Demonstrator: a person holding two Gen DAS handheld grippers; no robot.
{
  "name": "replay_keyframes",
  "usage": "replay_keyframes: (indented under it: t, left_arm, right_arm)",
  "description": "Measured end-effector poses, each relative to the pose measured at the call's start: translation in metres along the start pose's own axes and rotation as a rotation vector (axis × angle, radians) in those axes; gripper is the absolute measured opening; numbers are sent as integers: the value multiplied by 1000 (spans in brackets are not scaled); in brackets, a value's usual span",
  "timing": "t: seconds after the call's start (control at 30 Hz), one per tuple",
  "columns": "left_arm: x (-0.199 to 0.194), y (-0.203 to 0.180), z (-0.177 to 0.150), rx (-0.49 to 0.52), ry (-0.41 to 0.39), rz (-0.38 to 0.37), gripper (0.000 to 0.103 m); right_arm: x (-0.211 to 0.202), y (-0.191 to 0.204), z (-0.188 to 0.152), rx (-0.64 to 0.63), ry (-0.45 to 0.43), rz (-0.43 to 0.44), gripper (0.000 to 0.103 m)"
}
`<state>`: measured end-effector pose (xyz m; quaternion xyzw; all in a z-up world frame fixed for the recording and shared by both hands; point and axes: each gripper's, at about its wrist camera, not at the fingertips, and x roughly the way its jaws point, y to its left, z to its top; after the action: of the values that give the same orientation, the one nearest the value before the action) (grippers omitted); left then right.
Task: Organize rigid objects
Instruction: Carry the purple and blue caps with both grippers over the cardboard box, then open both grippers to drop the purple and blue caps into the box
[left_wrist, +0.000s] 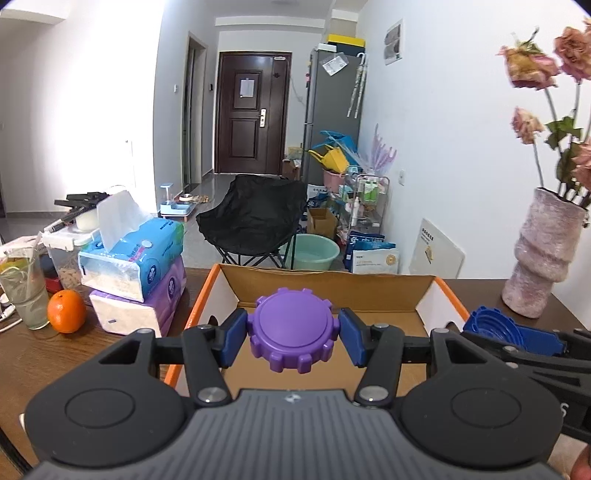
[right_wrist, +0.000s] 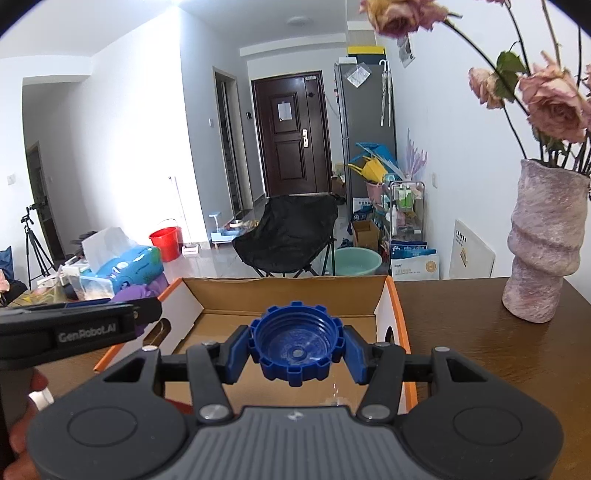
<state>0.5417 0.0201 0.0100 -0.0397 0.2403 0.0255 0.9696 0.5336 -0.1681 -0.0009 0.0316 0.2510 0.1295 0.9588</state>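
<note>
Vase (right_wrist: 546, 240) with dried roses (right_wrist: 554, 99), orange (left_wrist: 66, 311), tissue packs (left_wrist: 136, 266), black chair (left_wrist: 255, 218).

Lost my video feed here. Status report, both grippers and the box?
Left gripper shut on purple cap. Right gripper shut on blue cap, hollow side facing the camera. Both held over the open cardboard box; nothing in the way.

Right gripper (right_wrist: 297, 349) fingers (right_wrist: 240, 350) clamp blue cap (right_wrist: 297, 345), hollow side toward camera, above open cardboard box (right_wrist: 288, 291) on brown tabletop (right_wrist: 480, 332). Left gripper (right_wrist: 147, 314) at left. Pink vase (right_wrist: 546, 240) far right.
</note>
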Motion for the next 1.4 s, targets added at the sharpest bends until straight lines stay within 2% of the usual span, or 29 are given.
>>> replay_keyframes:
  t: [0.23, 0.6, 0.9, 1.03, 1.07, 1.1, 1.13, 1.17, 1.2, 1.3, 1.4]
  left_arm:
    - [34, 3, -4, -14, 25, 13, 56]
    - [67, 20, -18, -34, 88, 42, 56]
    - [81, 20, -27, -7, 121, 74, 56]
    - [81, 25, -28, -24, 119, 73, 56]
    - [81, 25, -27, -29, 115, 76, 59]
    - [80, 26, -27, -32, 113, 83, 72]
    - [80, 26, -27, -31, 107, 91, 77]
    - [78, 26, -27, -28, 100, 98, 78]
    - [77, 26, -27, -28, 95, 98, 82]
    - [75, 29, -26, -44, 82, 120, 101]
    - [72, 29, -25, -49, 66, 125, 103]
  right_arm:
    - [32, 1, 4, -8, 26, -12, 52]
    - [66, 1, -15, 15, 38, -24, 52]
    - [82, -2, -25, 30, 35, -55, 52]
    - [84, 2, -28, 10, 47, -62, 52]
    - [84, 3, -28, 6, 53, -63, 53]
    - [84, 3, -29, 2, 55, -67, 63]
    - [84, 4, -28, 3, 58, -75, 71]
    - [83, 4, -28, 7, 53, -85, 85]
    - [82, 3, -28, 11, 44, -97, 93]
    - [81, 1, -28, 24, 41, -107, 97]
    - [81, 0, -29, 31, 50, -112, 97]
